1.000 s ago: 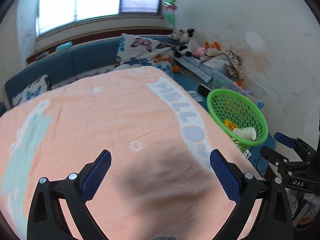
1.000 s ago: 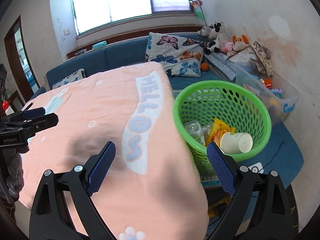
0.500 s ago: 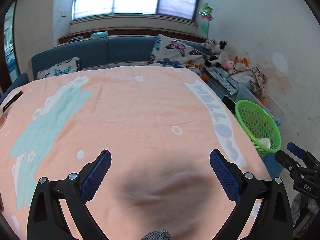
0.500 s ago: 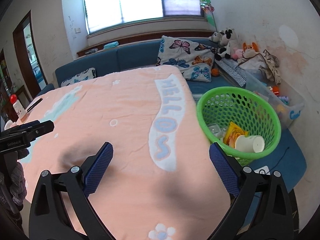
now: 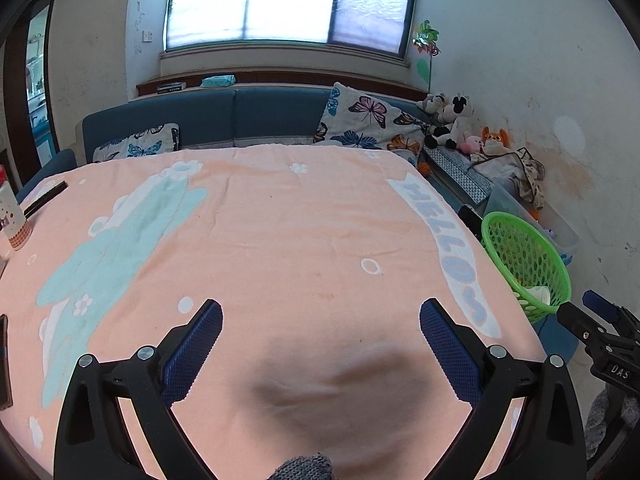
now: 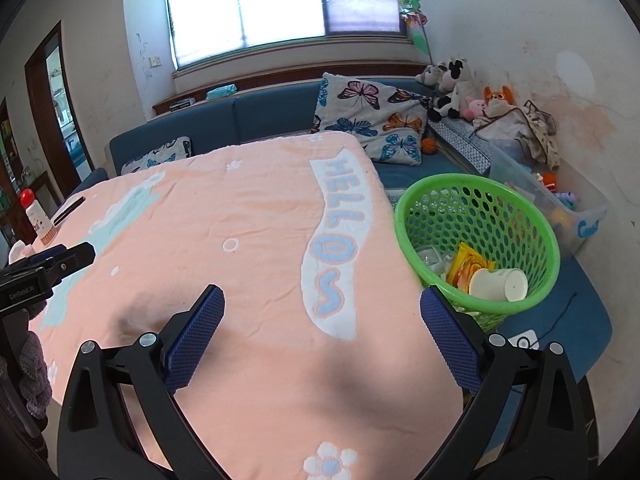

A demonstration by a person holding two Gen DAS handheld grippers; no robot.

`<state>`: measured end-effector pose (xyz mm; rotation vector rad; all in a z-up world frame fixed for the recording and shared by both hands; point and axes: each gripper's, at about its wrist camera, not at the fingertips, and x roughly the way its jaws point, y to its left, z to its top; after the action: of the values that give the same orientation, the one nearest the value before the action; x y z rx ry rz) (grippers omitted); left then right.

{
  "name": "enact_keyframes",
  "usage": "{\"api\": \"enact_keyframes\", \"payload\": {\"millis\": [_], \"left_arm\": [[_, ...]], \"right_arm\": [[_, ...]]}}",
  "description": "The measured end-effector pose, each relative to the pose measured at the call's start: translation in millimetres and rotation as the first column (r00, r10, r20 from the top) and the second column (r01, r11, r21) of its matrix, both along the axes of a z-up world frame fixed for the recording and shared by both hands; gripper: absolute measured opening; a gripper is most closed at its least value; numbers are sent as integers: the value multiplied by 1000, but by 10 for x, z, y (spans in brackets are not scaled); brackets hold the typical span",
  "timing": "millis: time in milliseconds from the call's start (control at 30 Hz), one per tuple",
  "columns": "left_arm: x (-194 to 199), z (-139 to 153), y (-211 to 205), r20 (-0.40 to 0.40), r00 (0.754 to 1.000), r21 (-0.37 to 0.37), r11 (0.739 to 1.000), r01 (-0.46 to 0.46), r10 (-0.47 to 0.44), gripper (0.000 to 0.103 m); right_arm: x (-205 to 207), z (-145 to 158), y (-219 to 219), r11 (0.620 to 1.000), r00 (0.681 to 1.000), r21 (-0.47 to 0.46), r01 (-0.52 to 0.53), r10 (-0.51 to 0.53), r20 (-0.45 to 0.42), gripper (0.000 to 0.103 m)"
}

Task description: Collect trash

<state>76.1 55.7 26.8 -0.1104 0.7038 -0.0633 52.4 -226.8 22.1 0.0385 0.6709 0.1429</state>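
Both grippers, left gripper (image 5: 320, 320) and right gripper (image 6: 322, 306), hover with fingers apart and empty over the peach-covered table (image 6: 240, 220); the green basket (image 6: 476, 184) beside it holds a paper cup (image 6: 498, 285).

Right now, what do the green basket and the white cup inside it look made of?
Green basket: moulded plastic by the look, slightly glossy, with even round holes through its wall. White cup: probably paper, matte and lying on its side; thin plastic can't be ruled out.
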Motion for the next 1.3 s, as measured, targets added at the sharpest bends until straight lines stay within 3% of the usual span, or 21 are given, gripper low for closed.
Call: {"api": "enact_keyframes", "payload": {"millis": [1300], "left_arm": [[-82,-49,-136,21,1000,67,998,-2,0,96]], "right_arm": [[-67,68,-26,999,999,26,31,-31,12,98]]}}
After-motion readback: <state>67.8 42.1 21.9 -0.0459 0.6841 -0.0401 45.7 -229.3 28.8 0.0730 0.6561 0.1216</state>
